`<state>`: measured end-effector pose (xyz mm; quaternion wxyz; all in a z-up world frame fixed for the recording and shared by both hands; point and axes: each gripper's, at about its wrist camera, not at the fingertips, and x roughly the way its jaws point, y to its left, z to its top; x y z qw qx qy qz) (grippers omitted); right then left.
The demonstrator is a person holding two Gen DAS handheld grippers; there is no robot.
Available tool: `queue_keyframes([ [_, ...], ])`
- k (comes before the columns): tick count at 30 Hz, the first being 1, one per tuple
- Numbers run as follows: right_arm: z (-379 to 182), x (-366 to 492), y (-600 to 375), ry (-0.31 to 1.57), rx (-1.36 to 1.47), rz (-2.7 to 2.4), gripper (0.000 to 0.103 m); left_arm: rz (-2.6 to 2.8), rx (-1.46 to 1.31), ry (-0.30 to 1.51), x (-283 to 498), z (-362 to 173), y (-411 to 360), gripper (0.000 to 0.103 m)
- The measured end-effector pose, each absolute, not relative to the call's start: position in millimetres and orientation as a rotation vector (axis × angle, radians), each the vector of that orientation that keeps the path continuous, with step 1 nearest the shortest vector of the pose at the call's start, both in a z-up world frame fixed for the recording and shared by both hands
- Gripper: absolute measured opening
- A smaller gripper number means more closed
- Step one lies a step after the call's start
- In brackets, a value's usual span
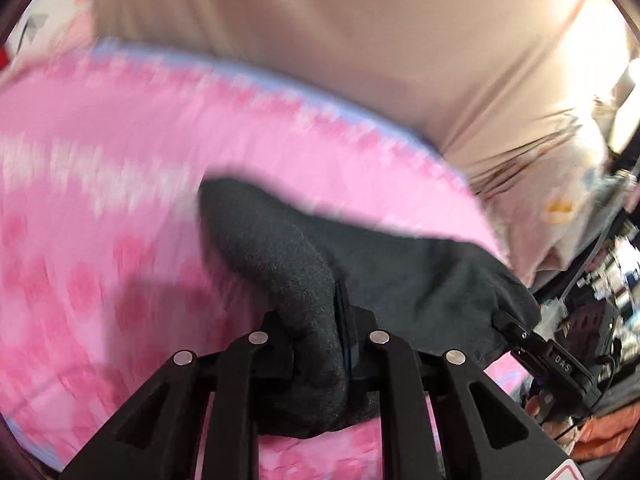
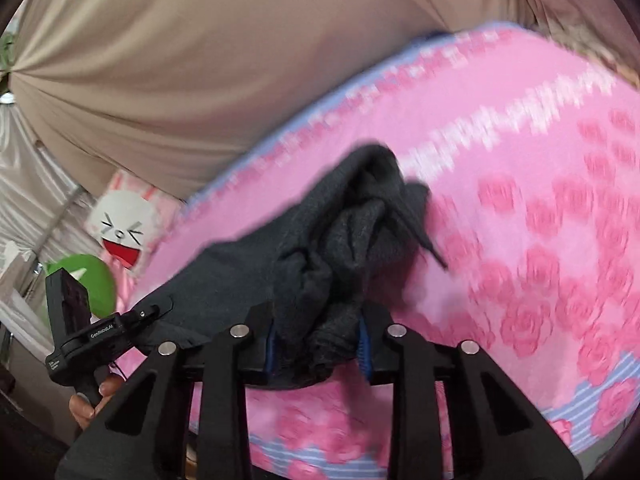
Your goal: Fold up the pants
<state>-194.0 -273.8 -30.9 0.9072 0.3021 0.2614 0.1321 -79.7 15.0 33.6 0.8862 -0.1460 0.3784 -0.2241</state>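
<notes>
Dark grey pants [image 1: 400, 272] hang stretched between my two grippers above a pink rose-patterned bedspread [image 1: 100, 200]. My left gripper [image 1: 320, 344] is shut on a bunched end of the pants. My right gripper [image 2: 320, 340] is shut on the other bunched end [image 2: 344, 248]. In the left wrist view the right gripper [image 1: 516, 330] shows at the far right, clamped on the fabric edge. In the right wrist view the left gripper [image 2: 156, 312] shows at the lower left, also on the fabric. The bedspread [image 2: 520, 200] lies under both.
A beige padded headboard [image 1: 340, 40] rises behind the bed, also in the right wrist view [image 2: 160, 60]. A white cartoon-face pillow [image 2: 124, 228] and a green plush [image 2: 92, 284] lie at the bed's left side. Cluttered shelves [image 1: 616, 280] stand at the far right.
</notes>
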Motion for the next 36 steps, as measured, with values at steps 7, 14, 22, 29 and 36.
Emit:
queue_keyframes([
  [7,69.2,-159.3,-273.6,0.222,0.489,0.276,0.029,-0.476,-0.203,0.496,-46.5,143.4,10.9,0.011],
  [14,15.6,-92.9,-269.3,0.38,0.481,0.106,0.048,-0.124,-0.098,0.599,43.0,84.6,11.6,0.077],
  [22,-43.7,-68.4,-197.7,0.566,0.29,0.137,0.047,-0.113,-0.033,0.72,43.9,10.7,-15.3,0.079],
  [29,-39.4,-67.5,-203.7,0.522,0.239,0.013,0.044,-0.088,0.057,0.691,31.3,-6.3,-37.2,0.079],
  [36,-44.5,-58.4,-206.5,0.54,0.249,-0.028,0.044,-0.038,0.084,0.668,42.7,-7.2,-43.4,0.081],
])
